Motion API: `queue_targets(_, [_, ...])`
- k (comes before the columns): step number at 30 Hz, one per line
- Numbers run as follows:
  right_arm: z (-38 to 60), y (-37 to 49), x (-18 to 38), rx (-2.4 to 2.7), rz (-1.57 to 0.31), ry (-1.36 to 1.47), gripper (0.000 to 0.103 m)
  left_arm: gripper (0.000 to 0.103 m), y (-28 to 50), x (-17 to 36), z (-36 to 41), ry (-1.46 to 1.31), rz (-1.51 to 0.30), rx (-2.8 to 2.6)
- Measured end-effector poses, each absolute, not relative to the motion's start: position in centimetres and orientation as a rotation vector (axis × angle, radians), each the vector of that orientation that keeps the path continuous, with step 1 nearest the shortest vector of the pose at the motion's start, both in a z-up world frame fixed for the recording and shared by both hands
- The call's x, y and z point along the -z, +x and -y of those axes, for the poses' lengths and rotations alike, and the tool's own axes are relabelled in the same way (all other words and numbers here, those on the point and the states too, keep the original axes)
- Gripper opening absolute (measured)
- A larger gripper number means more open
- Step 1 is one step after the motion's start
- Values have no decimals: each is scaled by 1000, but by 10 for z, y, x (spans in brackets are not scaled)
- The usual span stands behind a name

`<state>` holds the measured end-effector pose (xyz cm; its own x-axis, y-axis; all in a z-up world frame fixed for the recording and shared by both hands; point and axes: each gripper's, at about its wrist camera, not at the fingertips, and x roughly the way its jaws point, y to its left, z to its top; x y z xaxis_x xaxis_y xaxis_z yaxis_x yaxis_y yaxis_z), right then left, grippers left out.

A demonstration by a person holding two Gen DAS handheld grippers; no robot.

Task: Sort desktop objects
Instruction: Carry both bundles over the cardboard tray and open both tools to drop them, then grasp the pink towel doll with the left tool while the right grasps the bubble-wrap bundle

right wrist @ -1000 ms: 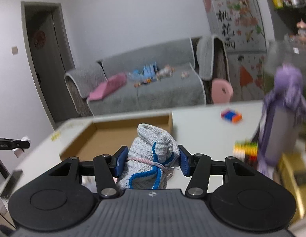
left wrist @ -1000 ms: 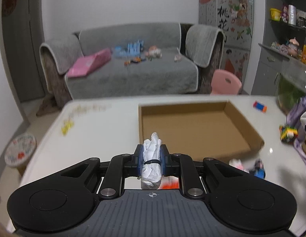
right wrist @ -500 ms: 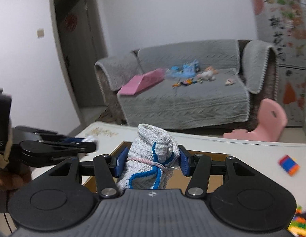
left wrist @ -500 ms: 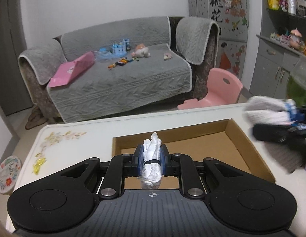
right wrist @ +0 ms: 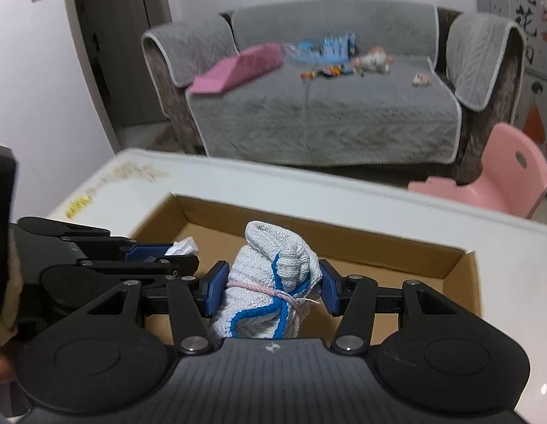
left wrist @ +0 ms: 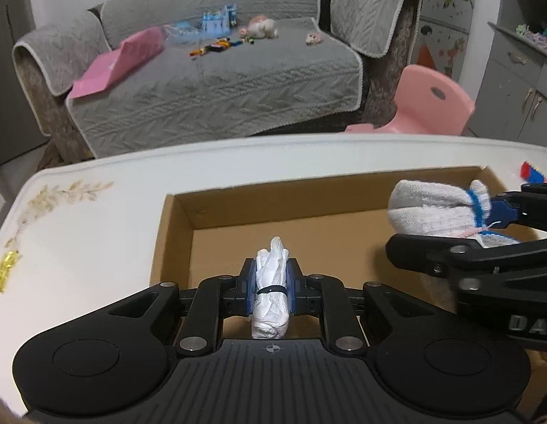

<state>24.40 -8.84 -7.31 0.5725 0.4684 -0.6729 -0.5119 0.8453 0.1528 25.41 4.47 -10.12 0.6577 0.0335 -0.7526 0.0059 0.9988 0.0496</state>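
Hovering both loads over the empty cardboard box (left wrist: 344,233): left gripper (left wrist: 271,284) clamps white bundle (left wrist: 271,296), right gripper (right wrist: 273,284) clamps knitted bundle (right wrist: 270,289); neither dropped yet.

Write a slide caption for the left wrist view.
Left gripper clamps a banded white plastic-bag bundle over the cardboard box; right gripper brings rolled socks.
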Motion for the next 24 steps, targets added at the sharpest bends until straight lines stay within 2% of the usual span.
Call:
queue_targets(7, [74,250,91,-562,-818,-97,50,23,259,120,-49,58,-880,-17])
queue_targets(9, [73,251,95,-555,-830,-100,50,27,257,118,-44,71,-879,-20])
queue_targets(10, [73,251,97,-551,-837,-101,52,32,256,118,-43,84,-880,-27])
queue_targets(12, [73,251,98,-547,-851,-109,53,69,258,117,-46,84,-887,-56])
queue_targets(13, [73,255,97,-535,-838,-119,55,72,257,114,-49,71,-876,-68])
queue_targets(14, [76,254,94,-524,-818,-121,64,79,253,110,-53,52,-862,-61])
queue_targets(15, [82,251,88,-521,-802,-110,80,84,251,105,-55,35,-857,-56])
queue_targets(17, [91,245,74,-546,-774,-83,102,86,239,91,-55,19,-836,-37])
queue_targets(24, [139,156,3,-619,-614,-130,102,102,137,37,-48,43,-708,61])
